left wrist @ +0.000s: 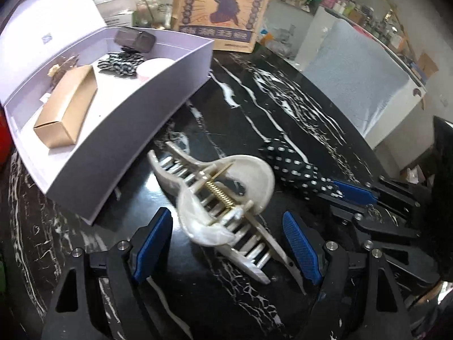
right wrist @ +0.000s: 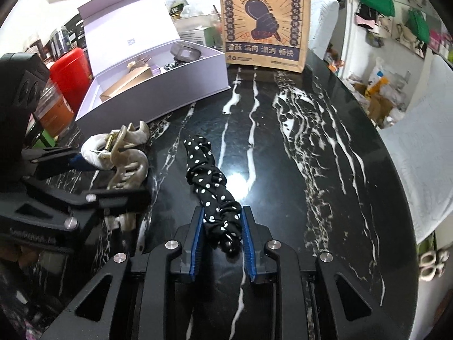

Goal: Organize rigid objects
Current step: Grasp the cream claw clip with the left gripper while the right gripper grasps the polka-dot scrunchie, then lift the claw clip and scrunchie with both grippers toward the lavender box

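Note:
A pearl-white hair claw clip (left wrist: 223, 195) lies on the black marble table (left wrist: 254, 99). My left gripper (left wrist: 226, 213) is open and straddles it, with its blue pads (left wrist: 154, 238) standing just off either side. In the right wrist view the same clip (right wrist: 124, 153) shows at the left, beside the left gripper's fingers (right wrist: 56, 155). My right gripper (right wrist: 223, 209) is shut on the near end of a black polka-dot fabric scrunchie (right wrist: 203, 170), which trails away from it across the table. From the left wrist view that scrunchie (left wrist: 294, 167) and the right gripper's pad (left wrist: 354, 194) lie at the right.
An open lavender box (left wrist: 127, 130) (right wrist: 170, 90) stands at the far left, holding a kraft carton (left wrist: 68, 110), a patterned scrunchie, a pink round item and a dark case. A printed paper bag (right wrist: 263, 22) stands at the table's back. A red canister (right wrist: 70, 73) sits left of the box.

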The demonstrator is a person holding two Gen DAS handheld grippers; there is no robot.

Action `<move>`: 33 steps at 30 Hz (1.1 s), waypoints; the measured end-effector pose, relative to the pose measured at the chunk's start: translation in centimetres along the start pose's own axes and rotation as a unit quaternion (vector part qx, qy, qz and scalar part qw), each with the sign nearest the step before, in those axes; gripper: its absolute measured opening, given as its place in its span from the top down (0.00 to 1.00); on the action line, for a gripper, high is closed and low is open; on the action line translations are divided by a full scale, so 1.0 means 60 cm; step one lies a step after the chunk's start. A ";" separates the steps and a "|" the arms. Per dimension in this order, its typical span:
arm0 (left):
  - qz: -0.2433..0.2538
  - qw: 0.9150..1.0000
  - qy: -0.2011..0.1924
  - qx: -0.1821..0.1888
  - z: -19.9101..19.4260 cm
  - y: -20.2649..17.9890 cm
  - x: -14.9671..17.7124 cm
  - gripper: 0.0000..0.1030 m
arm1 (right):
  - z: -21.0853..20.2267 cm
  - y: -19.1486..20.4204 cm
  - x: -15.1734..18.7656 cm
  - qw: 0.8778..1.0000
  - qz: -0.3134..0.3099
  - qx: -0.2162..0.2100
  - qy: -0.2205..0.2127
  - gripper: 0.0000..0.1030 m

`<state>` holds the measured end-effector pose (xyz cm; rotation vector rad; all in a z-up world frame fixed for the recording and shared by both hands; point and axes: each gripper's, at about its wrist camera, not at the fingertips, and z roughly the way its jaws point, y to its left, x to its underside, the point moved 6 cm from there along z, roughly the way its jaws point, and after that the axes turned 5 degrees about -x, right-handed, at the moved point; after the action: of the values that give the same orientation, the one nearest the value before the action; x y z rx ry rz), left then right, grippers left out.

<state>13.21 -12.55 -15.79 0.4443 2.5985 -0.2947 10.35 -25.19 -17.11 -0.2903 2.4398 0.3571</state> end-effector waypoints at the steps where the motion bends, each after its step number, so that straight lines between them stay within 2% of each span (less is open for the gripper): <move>1: -0.005 1.000 -0.002 -0.001 -0.002 0.003 0.001 0.22 | -0.001 0.000 0.002 1.000 0.002 0.000 -0.001 0.76; 2: -0.008 1.000 -0.005 -0.001 -0.004 0.006 0.002 0.22 | -0.002 0.000 0.003 1.000 0.003 0.000 -0.001 0.76; 4: -0.012 1.000 -0.010 -0.006 -0.010 0.013 0.006 0.31 | -0.003 0.000 0.004 1.000 0.004 0.000 -0.002 0.76; 9: 0.004 0.999 -0.014 -0.035 -0.019 0.018 0.018 0.66 | -0.003 0.007 0.008 1.000 0.001 0.001 -0.002 0.76; 17: 0.015 1.000 -0.008 -0.025 -0.036 0.017 0.045 0.66 | -0.008 0.024 0.020 1.000 -0.003 -0.001 0.000 0.77; 27: 0.042 0.999 -0.005 -0.028 -0.066 0.006 0.103 0.66 | -0.034 0.050 0.063 1.000 -0.020 -0.004 0.008 0.79; 33: 0.042 0.999 -0.011 -0.002 -0.081 0.004 0.130 0.66 | -0.054 0.065 0.095 0.999 -0.033 -0.009 0.024 0.79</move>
<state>4.76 -8.98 -15.53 0.5446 2.5500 -0.2646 2.97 -23.27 -17.54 -0.3904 2.4678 0.3475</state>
